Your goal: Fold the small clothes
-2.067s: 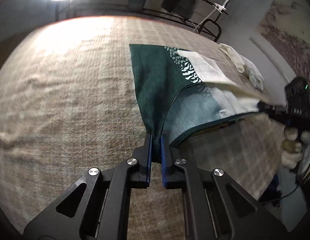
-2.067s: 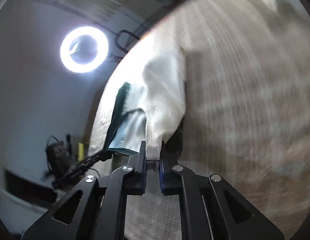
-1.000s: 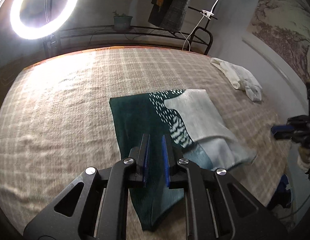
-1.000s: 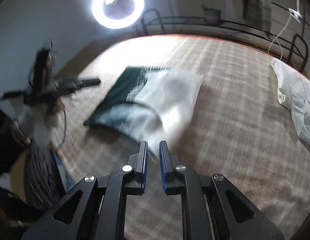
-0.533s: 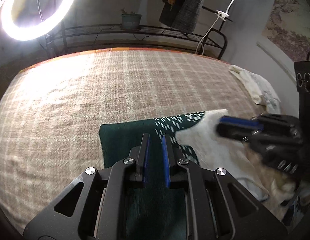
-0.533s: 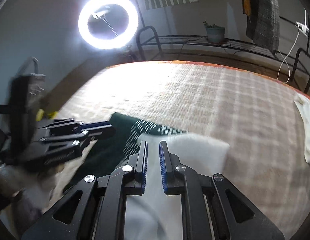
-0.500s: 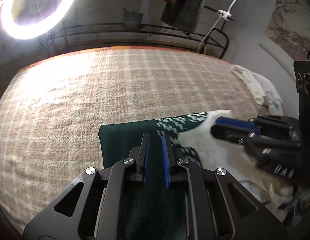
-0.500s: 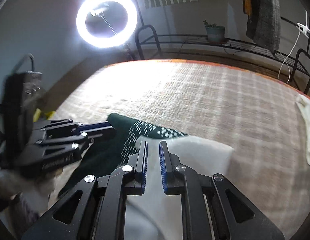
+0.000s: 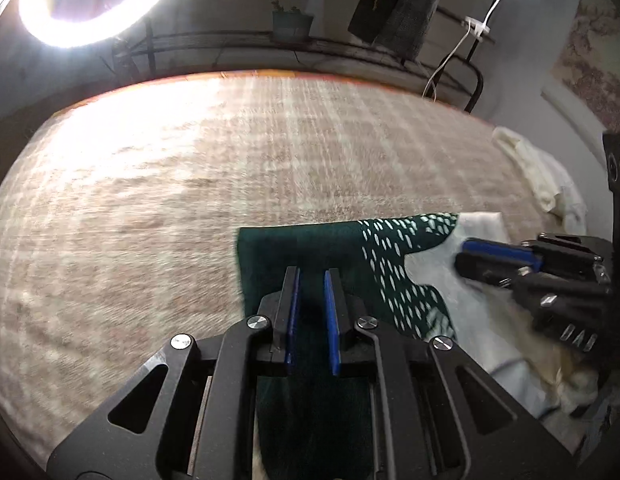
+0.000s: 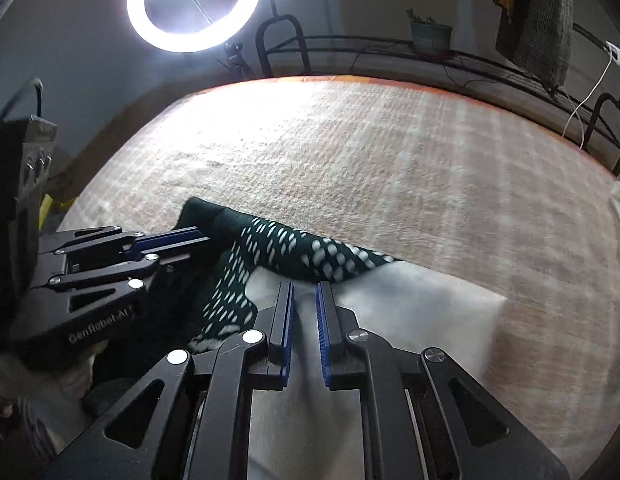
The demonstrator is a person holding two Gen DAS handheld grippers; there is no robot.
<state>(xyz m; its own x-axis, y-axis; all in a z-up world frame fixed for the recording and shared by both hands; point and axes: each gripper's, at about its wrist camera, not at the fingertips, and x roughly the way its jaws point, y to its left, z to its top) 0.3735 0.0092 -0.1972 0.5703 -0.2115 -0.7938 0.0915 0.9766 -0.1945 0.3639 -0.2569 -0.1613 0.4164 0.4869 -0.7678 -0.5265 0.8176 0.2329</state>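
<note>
A small garment, dark green (image 9: 310,248) on the left, white-dotted in the middle and white on the right, lies flat on the beige plaid blanket (image 9: 189,184). My left gripper (image 9: 312,276) hovers over its green part, jaws slightly apart and empty. My right gripper (image 10: 305,292) hovers over the white part (image 10: 422,304), jaws slightly apart and empty. Each gripper shows in the other's view: the right one (image 9: 482,252) over the white cloth, the left one (image 10: 185,240) over the green cloth.
A crumpled white garment (image 9: 546,176) lies at the blanket's far right edge. A ring light (image 10: 193,4) and a black metal rack (image 9: 269,44) with a plant pot and hanging clothes stand behind the blanket.
Both grippers let go of the garment, which now lies flat on the blanket. Both have moved in low over it, side by side.
</note>
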